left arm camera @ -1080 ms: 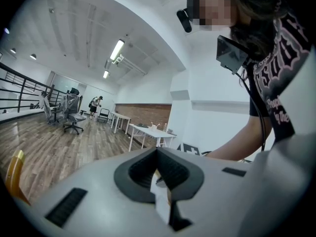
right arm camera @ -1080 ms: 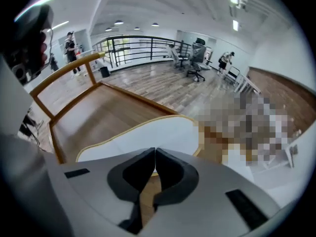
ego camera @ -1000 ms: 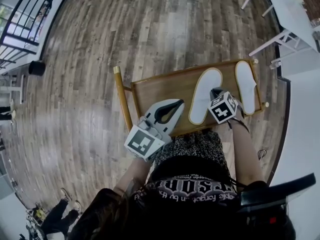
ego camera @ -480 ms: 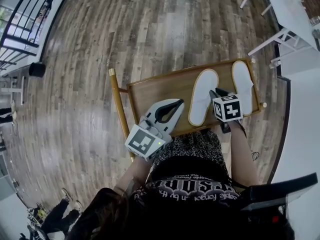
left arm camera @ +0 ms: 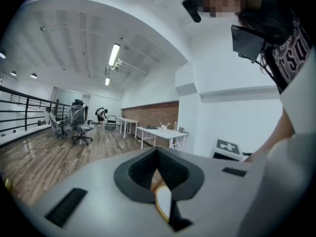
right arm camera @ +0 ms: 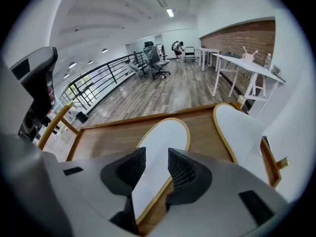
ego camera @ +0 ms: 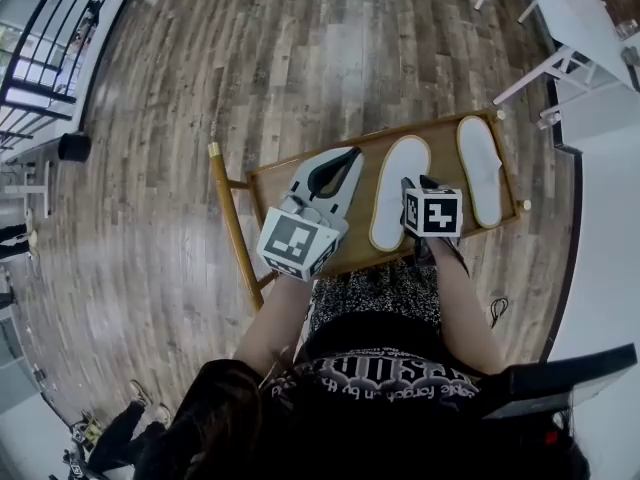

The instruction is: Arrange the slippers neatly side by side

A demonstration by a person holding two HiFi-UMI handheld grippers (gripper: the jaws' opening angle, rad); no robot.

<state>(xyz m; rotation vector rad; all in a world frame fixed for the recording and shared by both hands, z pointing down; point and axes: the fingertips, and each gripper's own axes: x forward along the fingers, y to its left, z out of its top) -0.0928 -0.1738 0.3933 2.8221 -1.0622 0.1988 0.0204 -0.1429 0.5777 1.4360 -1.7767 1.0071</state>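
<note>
Slippers (ego camera: 399, 190) apart on wooden tray (ego camera: 290, 183); right tongs (right arm camera: 156, 157) opening astride one heel; left tongs (ego camera: 352, 154) together; white table (ego camera: 585, 18) nearby.

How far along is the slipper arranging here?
Done: both lie flat on the tray. In hand: the right tongs are opening, with the inner slipper between them. Left: the outer slipper sits apart, angled differently; bring them parallel.
</note>
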